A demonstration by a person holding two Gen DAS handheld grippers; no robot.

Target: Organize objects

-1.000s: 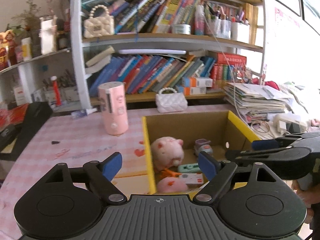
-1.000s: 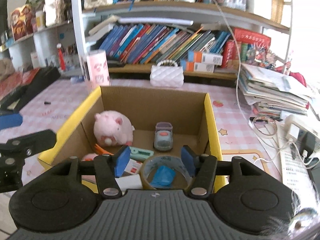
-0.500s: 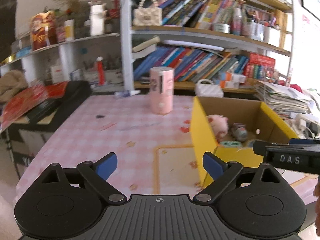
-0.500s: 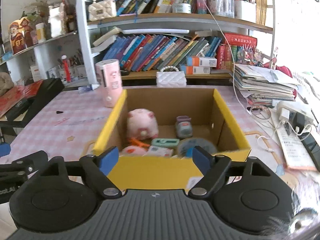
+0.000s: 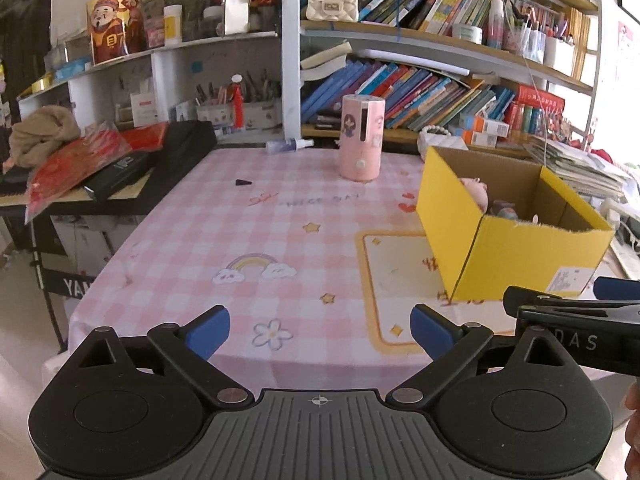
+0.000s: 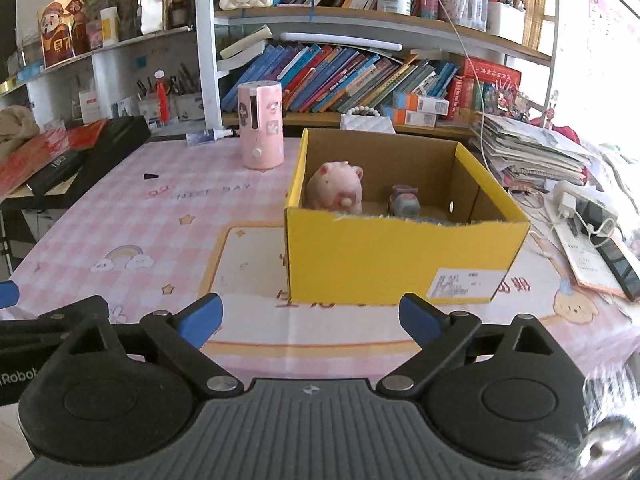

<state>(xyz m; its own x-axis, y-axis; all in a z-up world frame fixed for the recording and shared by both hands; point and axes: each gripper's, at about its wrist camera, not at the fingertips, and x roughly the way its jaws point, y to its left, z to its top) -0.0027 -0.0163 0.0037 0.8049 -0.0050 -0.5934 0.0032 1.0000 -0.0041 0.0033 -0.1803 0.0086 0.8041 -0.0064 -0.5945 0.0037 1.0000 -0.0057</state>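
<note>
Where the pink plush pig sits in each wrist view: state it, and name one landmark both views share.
Left wrist: pink plush pig at right of centre, mostly hidden behind the yellow box wall.
Right wrist: pig near centre, inside the box's left rear.
Shared landmark: pink cylinder standing on the tablecloth.

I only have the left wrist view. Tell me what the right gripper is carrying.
Observer: Nothing. The right gripper has its jaws opening, with nothing between them.
Operator: Report what lies right of the yellow box.
Observer: A dark phone lies there by a printed sheet, apart from the yellow box.
Operator: Describe the box's right inner wall.
Observer: It has one small round hole.
</note>
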